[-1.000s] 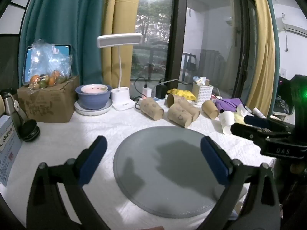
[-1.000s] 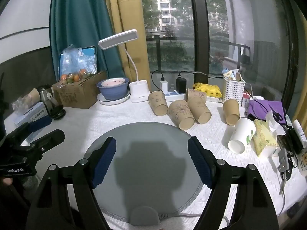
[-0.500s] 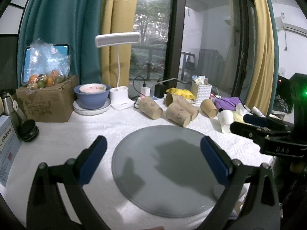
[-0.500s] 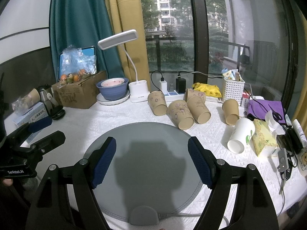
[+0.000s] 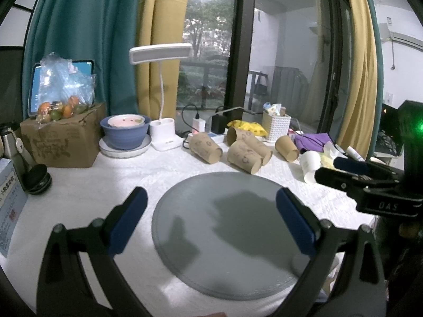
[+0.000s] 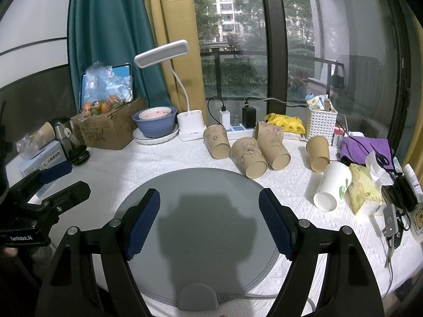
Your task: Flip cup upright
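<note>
Barely moved over the past second, both the left gripper (image 5: 210,220) and right gripper (image 6: 208,224) spread empty above the grey mat (image 6: 211,185), paper cups (image 6: 248,157) beyond on the worktop (image 6: 148,163), all still tipped over, none approached yet.

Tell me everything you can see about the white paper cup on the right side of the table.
The white paper cup lies tipped over on the white tablecloth, open mouth toward the camera, base pointing away. It looks like plain white paper with a small green print on its side, and seems empty. It sits right of the grey round mat, just below a plain brown cup and close beside a yellow tissue pack. Neither claw touches it.
</note>
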Available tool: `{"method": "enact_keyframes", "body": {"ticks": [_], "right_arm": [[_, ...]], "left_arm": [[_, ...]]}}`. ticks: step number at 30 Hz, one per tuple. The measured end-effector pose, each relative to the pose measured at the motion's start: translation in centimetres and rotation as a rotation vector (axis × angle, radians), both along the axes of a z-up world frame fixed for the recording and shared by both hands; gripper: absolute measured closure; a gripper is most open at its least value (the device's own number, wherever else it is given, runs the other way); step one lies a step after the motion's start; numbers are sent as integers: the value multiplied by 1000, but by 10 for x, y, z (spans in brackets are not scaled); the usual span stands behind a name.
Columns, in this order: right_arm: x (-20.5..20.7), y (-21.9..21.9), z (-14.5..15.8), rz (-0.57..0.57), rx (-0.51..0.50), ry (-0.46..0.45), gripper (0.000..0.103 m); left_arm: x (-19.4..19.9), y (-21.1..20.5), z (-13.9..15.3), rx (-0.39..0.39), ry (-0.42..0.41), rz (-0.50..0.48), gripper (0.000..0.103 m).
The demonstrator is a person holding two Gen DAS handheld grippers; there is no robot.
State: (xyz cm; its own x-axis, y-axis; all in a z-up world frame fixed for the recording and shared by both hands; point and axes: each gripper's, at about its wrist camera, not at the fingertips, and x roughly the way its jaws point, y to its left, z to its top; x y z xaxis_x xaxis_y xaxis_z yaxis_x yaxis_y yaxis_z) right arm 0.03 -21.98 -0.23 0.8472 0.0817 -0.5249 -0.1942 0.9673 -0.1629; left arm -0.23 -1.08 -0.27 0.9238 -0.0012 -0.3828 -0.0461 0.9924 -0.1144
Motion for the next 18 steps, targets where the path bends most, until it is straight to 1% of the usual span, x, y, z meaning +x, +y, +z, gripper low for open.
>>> {"method": "enact_keyframes", "body": {"ticks": [9,13,18], "right_arm": [[0,0,0,0,1,1,23],[0,-1,0,-2,0,1,23],[2,-3,-1,-6,-1,5,23]], "left_arm": [[2,-12,-7,6,8,-2,4],[5,-12,-7,24,40,-7,4],[7,-12,-8,27,30,-5,4]]}}
